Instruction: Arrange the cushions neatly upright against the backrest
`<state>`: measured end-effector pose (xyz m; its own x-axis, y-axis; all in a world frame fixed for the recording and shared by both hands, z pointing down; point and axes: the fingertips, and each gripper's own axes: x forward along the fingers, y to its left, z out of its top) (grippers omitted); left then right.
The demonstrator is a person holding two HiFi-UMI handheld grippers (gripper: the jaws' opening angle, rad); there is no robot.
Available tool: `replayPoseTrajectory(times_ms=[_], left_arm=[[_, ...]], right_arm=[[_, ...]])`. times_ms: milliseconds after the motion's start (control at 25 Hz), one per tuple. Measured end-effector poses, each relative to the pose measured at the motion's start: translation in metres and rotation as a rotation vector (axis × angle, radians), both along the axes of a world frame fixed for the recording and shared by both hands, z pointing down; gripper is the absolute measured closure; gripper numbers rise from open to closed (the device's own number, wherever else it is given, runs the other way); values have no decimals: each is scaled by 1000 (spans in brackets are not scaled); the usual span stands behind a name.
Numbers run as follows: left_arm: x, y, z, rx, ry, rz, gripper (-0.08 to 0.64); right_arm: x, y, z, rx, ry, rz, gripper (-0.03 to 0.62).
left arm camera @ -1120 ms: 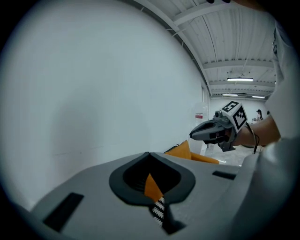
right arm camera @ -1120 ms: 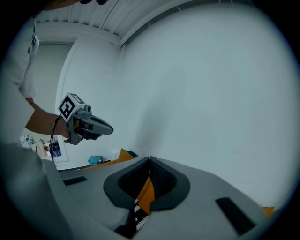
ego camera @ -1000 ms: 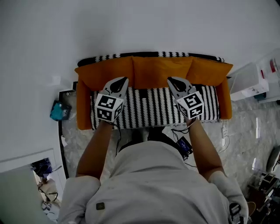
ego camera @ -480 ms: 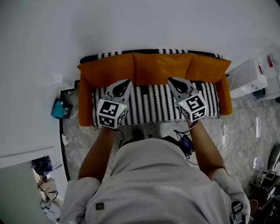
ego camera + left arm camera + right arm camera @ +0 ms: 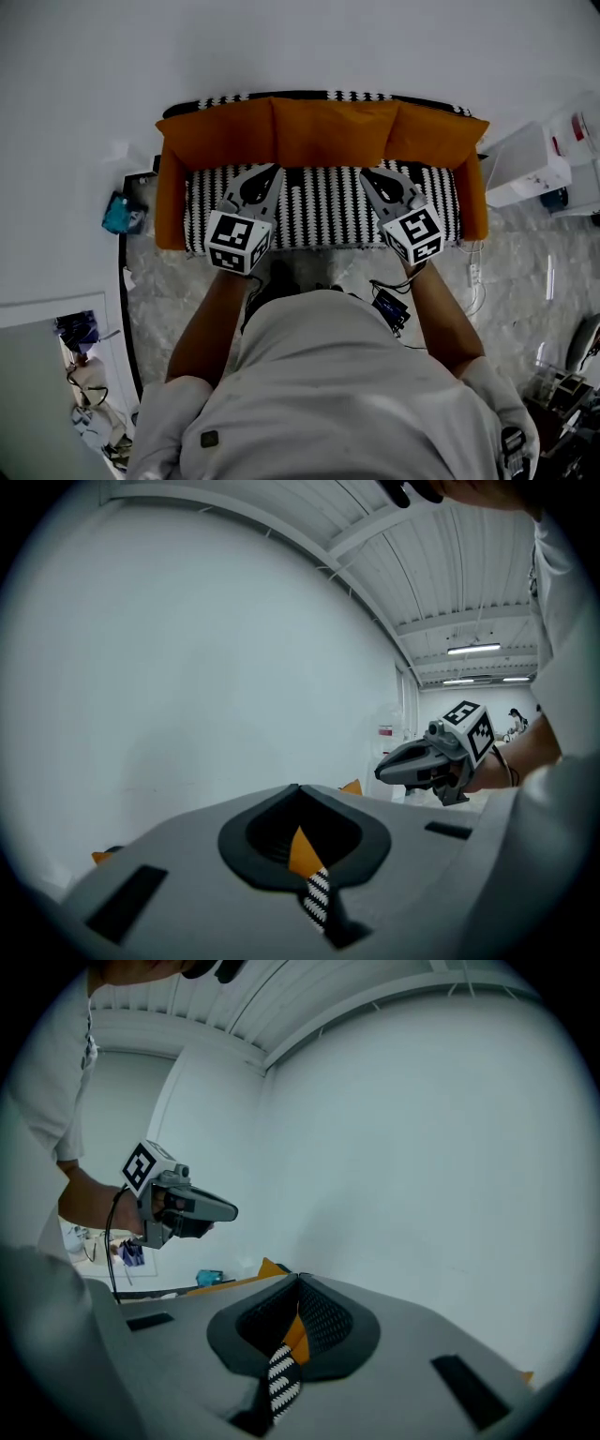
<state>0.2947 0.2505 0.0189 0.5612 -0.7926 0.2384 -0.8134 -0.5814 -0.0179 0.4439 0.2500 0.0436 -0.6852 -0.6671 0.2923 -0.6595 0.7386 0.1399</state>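
Observation:
Three orange cushions stand side by side against the backrest: the left cushion (image 5: 217, 131), the middle cushion (image 5: 333, 131) and the right cushion (image 5: 433, 136). Below them lies the black-and-white patterned sofa seat (image 5: 323, 211). My left gripper (image 5: 271, 170) hovers over the seat's left half, shut and holding nothing, its tip just below the cushions' lower edge. My right gripper (image 5: 367, 173) is likewise shut and empty over the seat's right half. In the left gripper view the shut jaws (image 5: 298, 789) point at the white wall, and the right gripper (image 5: 433, 759) shows beside them.
Orange armrests (image 5: 170, 202) close the sofa at both ends. A white cabinet (image 5: 525, 169) stands to the sofa's right and a teal object (image 5: 124, 212) lies on the floor to its left. Cables (image 5: 473, 279) and a small device (image 5: 389, 309) lie on the floor in front. A white wall is behind.
Both grippers have drawn back a little from the cushions toward the seat, staying shut. The cushions keep their places against the backrest.

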Motion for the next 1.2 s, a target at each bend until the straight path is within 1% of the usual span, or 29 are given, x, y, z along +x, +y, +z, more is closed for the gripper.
replayPoseTrajectory(times_ms=[120,280,560,680,920,1200], left_arm=[[27,19,4,-5,-5,-4,551],[59,50,8,-14,0,0,551],[104,104,1,9,9,-6,551],[113,120,-2,24,14,-19,551],[112,137,-6,37,40,-69,551],[122,146,-10,51,46,-68,551]], right_arm=[[28,17,1,0,-12,-2,566],[55,46,-3,7,-32,-11,566],[93,96,-9,26,-54,-33,566],[102,112,-10,28,-59,-37,566],[113,133,-13,34,-59,-43,566],[120,144,-14,38,-69,-44,566]])
